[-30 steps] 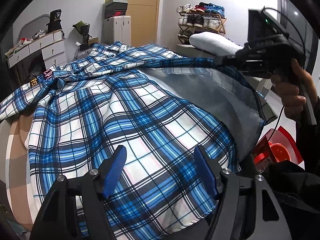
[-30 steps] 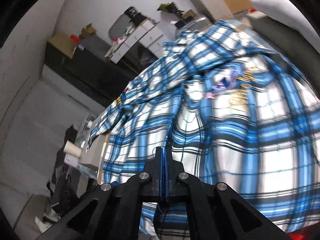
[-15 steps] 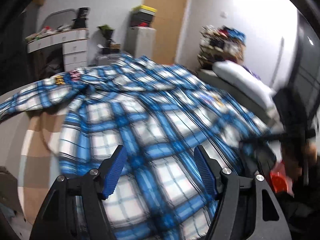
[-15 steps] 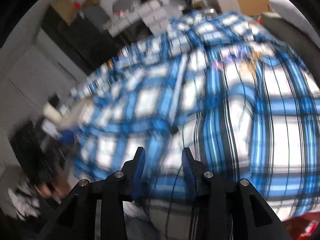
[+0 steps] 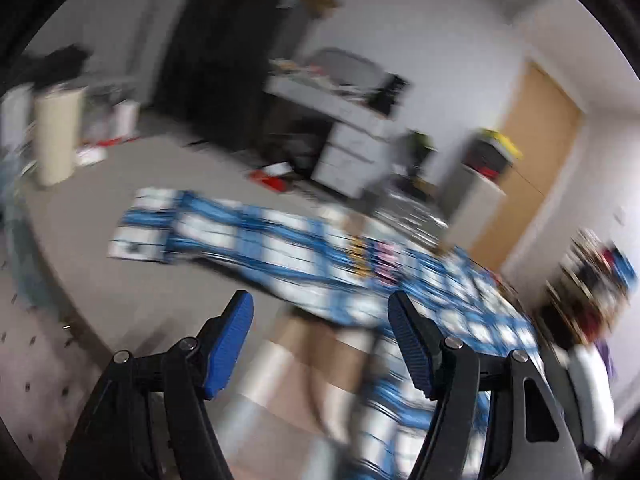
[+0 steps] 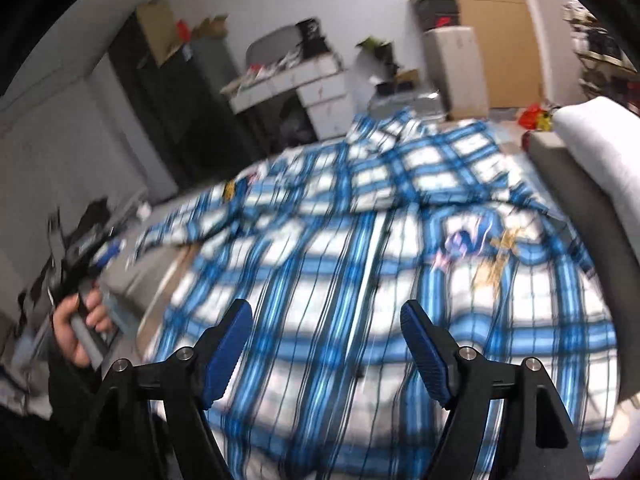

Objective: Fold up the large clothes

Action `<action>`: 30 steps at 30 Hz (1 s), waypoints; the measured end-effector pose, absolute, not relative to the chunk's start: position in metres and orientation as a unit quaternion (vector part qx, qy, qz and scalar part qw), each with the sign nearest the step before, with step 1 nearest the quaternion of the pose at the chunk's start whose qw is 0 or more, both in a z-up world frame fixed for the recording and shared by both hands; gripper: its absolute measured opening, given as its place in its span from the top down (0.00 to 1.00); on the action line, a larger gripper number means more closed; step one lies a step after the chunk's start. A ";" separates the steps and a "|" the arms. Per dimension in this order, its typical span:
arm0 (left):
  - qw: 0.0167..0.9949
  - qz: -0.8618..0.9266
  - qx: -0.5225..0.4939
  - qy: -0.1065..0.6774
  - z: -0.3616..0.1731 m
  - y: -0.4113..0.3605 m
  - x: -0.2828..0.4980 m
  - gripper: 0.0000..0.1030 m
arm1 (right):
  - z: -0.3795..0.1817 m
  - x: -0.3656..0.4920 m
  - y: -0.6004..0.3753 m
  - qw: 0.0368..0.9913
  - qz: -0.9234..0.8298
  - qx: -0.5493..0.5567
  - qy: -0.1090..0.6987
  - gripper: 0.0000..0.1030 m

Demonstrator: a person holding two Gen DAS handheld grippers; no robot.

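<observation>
A large blue-and-white plaid shirt (image 6: 360, 264) lies spread over the bed, its front panel folded across the body. One sleeve (image 5: 224, 232) stretches out to the left over the grey bed edge. My right gripper (image 6: 326, 328) hovers above the shirt's lower front, its jaws opening, with nothing between them. My left gripper (image 5: 320, 320) stands open over the bed's left side near the sleeve, empty. The hand (image 6: 76, 320) holding the left gripper shows at the left in the right wrist view. Both views are blurred.
A white pillow (image 6: 600, 148) lies at the bed's right side. White drawers (image 6: 320, 88), a dark cabinet (image 5: 224, 52) and a wooden door (image 5: 532, 168) stand along the far wall. A pale roll (image 5: 56, 132) stands on the floor at left.
My right gripper let go of the shirt's edge and opened wide. My left gripper swung left, away from the shirt's body toward the outstretched sleeve, staying open.
</observation>
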State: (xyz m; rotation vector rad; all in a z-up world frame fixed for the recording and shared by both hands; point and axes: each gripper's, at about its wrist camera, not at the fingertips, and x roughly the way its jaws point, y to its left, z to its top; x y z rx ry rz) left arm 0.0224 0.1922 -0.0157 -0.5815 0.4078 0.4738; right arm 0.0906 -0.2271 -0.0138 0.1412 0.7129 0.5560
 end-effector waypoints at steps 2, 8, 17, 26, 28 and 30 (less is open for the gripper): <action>0.883 0.271 -0.311 0.222 -0.032 0.225 0.025 0.36 | -0.012 0.103 -0.229 0.898 0.261 0.084 0.344 0.25; 0.836 0.328 -0.368 0.240 -0.065 0.277 0.034 0.36 | -0.022 0.124 -0.228 0.893 0.239 0.102 0.368 0.25; 0.833 0.349 -0.329 0.276 -0.069 0.286 0.075 0.49 | -0.038 0.127 -0.204 0.885 0.244 0.067 0.391 0.25; 0.808 0.326 -0.395 0.290 -0.068 0.309 0.085 0.98 | -0.037 0.146 -0.215 0.873 0.251 0.139 0.394 0.25; 0.822 0.345 -0.360 0.275 -0.056 0.295 0.086 0.99 | -0.033 0.149 -0.224 0.880 0.237 0.143 0.387 0.25; 0.845 0.349 -0.314 0.254 -0.035 0.274 0.089 0.99 | -0.030 0.149 -0.233 0.886 0.230 0.143 0.377 0.25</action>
